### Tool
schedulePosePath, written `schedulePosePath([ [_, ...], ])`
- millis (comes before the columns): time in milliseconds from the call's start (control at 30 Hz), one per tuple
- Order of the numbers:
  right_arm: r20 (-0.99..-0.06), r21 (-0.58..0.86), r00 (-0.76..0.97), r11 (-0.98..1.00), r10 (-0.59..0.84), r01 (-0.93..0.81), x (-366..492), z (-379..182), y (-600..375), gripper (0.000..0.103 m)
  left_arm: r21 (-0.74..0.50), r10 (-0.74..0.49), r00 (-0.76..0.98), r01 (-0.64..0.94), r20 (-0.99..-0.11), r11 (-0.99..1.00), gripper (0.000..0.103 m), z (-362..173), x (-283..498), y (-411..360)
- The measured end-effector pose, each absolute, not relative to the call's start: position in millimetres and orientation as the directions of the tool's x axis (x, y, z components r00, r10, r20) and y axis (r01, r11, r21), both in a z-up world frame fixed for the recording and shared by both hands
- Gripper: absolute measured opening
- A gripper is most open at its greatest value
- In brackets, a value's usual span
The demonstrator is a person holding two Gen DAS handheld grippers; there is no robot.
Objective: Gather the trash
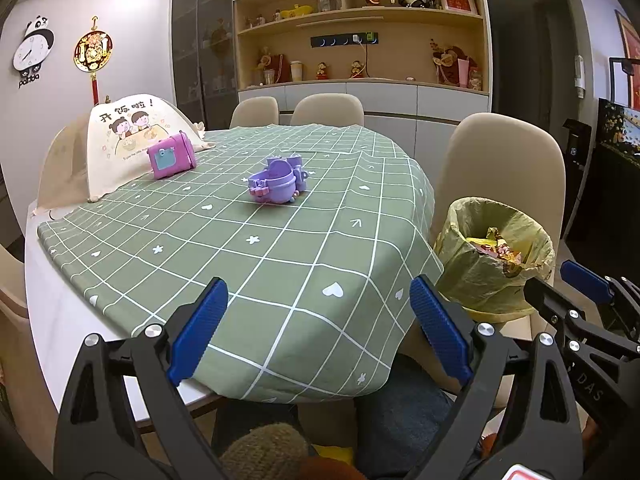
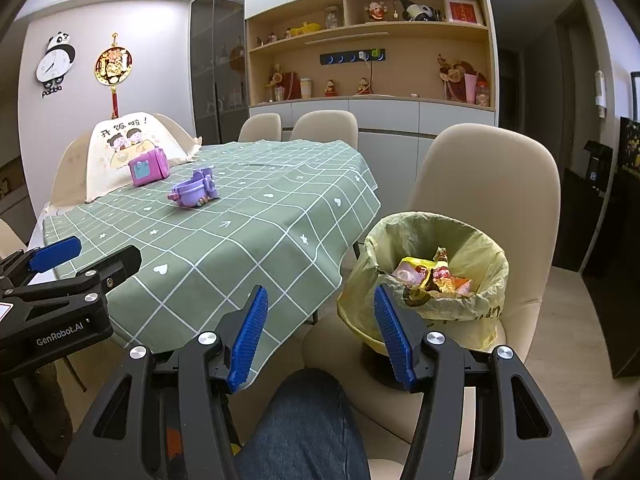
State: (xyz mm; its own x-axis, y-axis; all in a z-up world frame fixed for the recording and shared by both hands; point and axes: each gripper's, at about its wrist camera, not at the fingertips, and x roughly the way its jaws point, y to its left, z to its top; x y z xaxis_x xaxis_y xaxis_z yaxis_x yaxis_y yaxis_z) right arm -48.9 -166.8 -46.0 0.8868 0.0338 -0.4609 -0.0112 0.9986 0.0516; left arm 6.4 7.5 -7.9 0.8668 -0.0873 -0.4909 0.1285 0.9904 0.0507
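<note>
Two claws sit nearest the viewer, both released with nothing between their blue pads: the left claw (image 1: 318, 320) hangs over the near edge of the table (image 1: 56, 320), and the right claw (image 2: 320, 330) hangs just right of that edge, above a knee in blue jeans (image 2: 308, 420). Right of the table, on the seat of a beige chair (image 2: 488, 184), stands the trash bin (image 2: 424, 308), lined with a yellow-green bag. The trash (image 2: 434, 276), crumpled colourful wrappers, lies inside that bag, against its far side. On the table, a green checked cloth (image 1: 260, 272) covers the top and droops over the near edge. Farther along the table rests a purple toy (image 1: 278, 182), and behind it to the left a pink box-shaped toy (image 1: 171, 156), just in front of a cream mesh food cover (image 1: 120, 140) printed with cartoon children. Beyond the table's far end, two more beige chairs stand before a wooden shelf unit (image 1: 360, 40) of ornaments.
</note>
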Motion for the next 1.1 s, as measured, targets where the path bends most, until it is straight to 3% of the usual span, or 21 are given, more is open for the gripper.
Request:
schedulePosePath([
  [1100, -0.462, 0.053, 0.887, 0.999, 0.031, -0.008, -48.9, -47.7, -169.4, 0.053, 0.057, -0.083, 0.864, 0.128, -0.496, 0.990, 0.088, -10.1, 6.2, 5.5],
])
